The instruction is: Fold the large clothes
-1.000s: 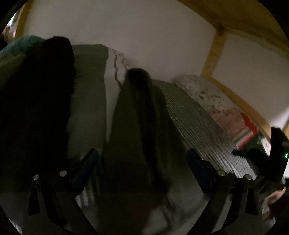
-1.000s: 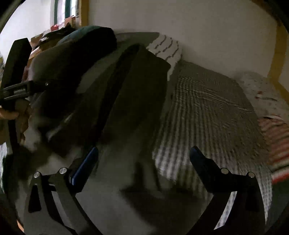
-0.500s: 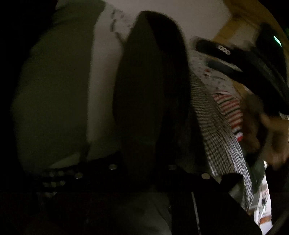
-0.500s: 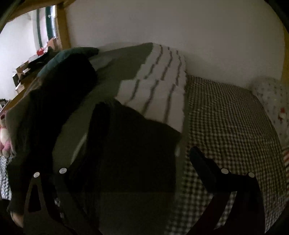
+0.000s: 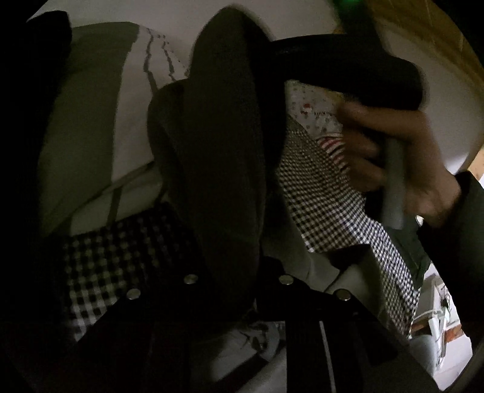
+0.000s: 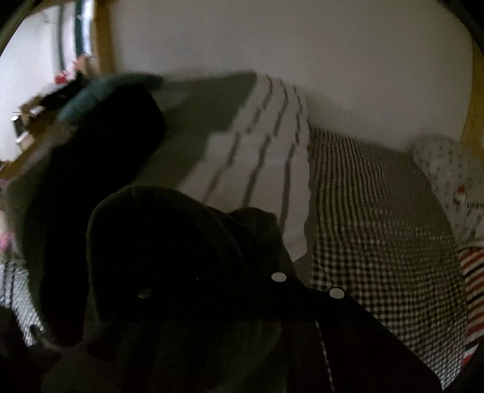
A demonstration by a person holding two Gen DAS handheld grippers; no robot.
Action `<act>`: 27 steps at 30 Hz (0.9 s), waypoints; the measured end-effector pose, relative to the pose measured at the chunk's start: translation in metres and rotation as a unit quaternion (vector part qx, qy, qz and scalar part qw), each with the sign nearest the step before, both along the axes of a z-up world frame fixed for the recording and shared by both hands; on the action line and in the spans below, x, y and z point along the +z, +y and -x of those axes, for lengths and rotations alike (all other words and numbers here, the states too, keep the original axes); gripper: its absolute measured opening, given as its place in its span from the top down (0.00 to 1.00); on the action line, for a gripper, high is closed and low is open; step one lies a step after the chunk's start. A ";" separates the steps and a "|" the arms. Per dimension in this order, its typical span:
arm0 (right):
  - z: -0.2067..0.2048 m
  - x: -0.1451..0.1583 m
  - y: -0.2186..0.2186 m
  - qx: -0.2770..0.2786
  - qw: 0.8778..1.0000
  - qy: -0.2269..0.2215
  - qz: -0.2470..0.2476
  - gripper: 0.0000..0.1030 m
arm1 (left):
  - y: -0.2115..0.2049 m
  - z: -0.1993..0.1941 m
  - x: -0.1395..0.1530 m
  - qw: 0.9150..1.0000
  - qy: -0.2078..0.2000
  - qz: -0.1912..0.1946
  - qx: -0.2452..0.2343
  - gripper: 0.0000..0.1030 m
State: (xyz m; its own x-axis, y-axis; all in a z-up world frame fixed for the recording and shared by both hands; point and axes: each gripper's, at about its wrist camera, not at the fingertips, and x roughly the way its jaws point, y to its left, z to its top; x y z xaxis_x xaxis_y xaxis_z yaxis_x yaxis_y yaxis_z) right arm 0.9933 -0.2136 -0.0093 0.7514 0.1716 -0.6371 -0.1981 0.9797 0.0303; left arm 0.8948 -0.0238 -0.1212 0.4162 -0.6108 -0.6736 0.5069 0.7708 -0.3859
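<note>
**Both of our grippers pinch the dark garment above the bed**

Up close, the dark olive garment [image 5: 224, 151] fills the middle of our left wrist view, rising as a long folded ridge from our left gripper [image 5: 236, 282] towards the white wall [image 5: 302, 18]. That gripper's jaws stand narrow and the cloth runs straight in between them, so we read it as clamped on the fabric. In our right wrist view the same garment [image 6: 169, 248] bunches into a rounded hump directly over our right gripper [image 6: 239, 290], whose jaws are drawn close together with the cloth caught between them (the fingertips themselves are lost in shadow).

The garment hangs over the black-and-white checked bedsheet [image 6: 375, 226], lifted clear of it along most of its length. Towards the far left corner of the bed lies a grey and white striped quilt [image 6: 260, 157], folded into a thick block against the wall, with a black garment [image 6: 99, 169] draped over its left side. At the right end of the bed sit a white dotted pillow [image 6: 447, 175] and a piece of red-striped fabric [image 6: 475, 278].

Our left wrist view also catches our right hand [image 5: 402, 157] at the right edge, wrapped round the handle of its tool, just beside the raised fabric. A wooden bed frame post [image 6: 104, 36] stands at the far left corner.
</note>
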 end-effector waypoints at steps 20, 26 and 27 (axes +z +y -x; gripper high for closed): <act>0.259 -0.012 0.036 0.126 0.992 -0.018 -0.010 0.92 | 0.042 0.091 -0.018 0.993 0.045 -0.020 0.103 0.80; 0.311 -0.073 0.047 0.130 0.991 0.028 -0.003 0.92 | 0.052 0.118 -0.035 0.992 0.063 -0.064 0.094 0.61; 0.315 -0.080 0.048 0.130 0.991 0.035 -0.005 0.92 | 0.057 0.124 -0.034 0.992 0.062 -0.069 0.090 0.58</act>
